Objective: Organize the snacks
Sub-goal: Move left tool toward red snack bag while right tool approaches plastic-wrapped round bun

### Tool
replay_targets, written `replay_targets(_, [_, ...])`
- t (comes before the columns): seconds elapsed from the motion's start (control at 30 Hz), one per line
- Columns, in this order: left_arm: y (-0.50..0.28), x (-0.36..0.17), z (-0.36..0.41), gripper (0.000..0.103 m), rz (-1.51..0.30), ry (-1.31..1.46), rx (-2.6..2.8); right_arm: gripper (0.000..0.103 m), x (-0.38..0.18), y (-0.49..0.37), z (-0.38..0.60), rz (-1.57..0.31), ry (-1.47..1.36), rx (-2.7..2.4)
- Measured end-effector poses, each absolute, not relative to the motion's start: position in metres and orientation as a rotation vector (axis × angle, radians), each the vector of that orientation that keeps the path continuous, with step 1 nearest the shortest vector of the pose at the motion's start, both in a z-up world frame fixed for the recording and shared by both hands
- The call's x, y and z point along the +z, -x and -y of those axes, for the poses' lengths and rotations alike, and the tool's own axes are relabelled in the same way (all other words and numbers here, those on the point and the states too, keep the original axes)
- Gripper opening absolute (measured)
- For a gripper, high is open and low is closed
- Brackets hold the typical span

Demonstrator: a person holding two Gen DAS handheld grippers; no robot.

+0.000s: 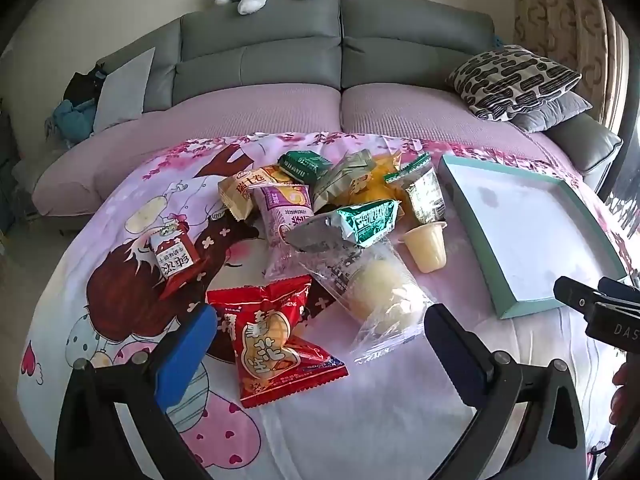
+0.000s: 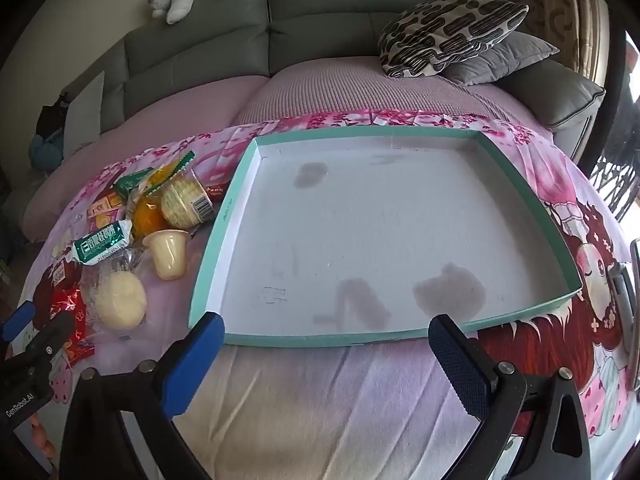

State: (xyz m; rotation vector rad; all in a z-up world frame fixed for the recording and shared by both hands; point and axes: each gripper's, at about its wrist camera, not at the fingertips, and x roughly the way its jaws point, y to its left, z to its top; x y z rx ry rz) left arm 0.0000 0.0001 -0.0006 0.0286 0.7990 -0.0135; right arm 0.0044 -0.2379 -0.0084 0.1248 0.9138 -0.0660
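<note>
Two grippers hang wide apart and bare, nothing between the pads of either one, so the sorting looks yet to begin. Left gripper [image 1: 320,344] hovers over the near edge of the snack pile; closest, at about six o'clock of the heap, lies a crinkly red foil packet [image 1: 276,344], and just at its three o'clock a clear, glossy wrapper holding a pale round cake [image 1: 380,292]. Right gripper [image 2: 326,344] sits at the near rim of the shallow teal-edged tray [image 2: 208,280], white inside, stained, holding nothing. My read: next move is a drop onto the red packet, pinching loose foil, then a carry to the tray at three o'clock. Further back, a smooth cream jelly cup [image 1: 426,248], green foil bars, a purple pouch. Beyond, the printed pink cloth [image 1: 120,240] and grey sofa [image 1: 340,52].
</note>
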Motion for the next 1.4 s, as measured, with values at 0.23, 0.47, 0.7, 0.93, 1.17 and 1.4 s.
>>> replay_targets(0.23, [-0.004, -0.005, -0.004, 0.103, -0.801, -0.024, -0.013, 0.103, -0.007, -0.002, 0.234, -0.926, -0.111, -0.078])
replay_targets(0.47, [-0.001, -0.002, -0.001, 0.103, -0.791, -0.031, -0.032, 0.103, -0.003, -0.005, 0.238, -0.91, -0.12, -0.071])
replay_targets(0.7, [0.003, 0.003, 0.0, 0.103, -0.762, -0.031, -0.046, 0.103, 0.002, -0.004, 0.236, -0.9, -0.114, -0.069])
replay_targets(0.93, [0.006, 0.009, -0.001, 0.103, -0.727, -0.047, -0.029, 0.103, 0.006, -0.003, 0.233, -0.882, -0.099, -0.071])
replay_targets(1.17, [0.005, 0.008, -0.004, 0.103, -0.773, -0.012, -0.048, 0.103, 0.009, -0.001, 0.23, -0.875, -0.09, -0.07])
replay_targets(1.4, [0.005, 0.007, -0.006, 0.103, -0.769, 0.025, -0.063, 0.103, 0.009, -0.001, 0.228, -0.874, -0.08, -0.068])
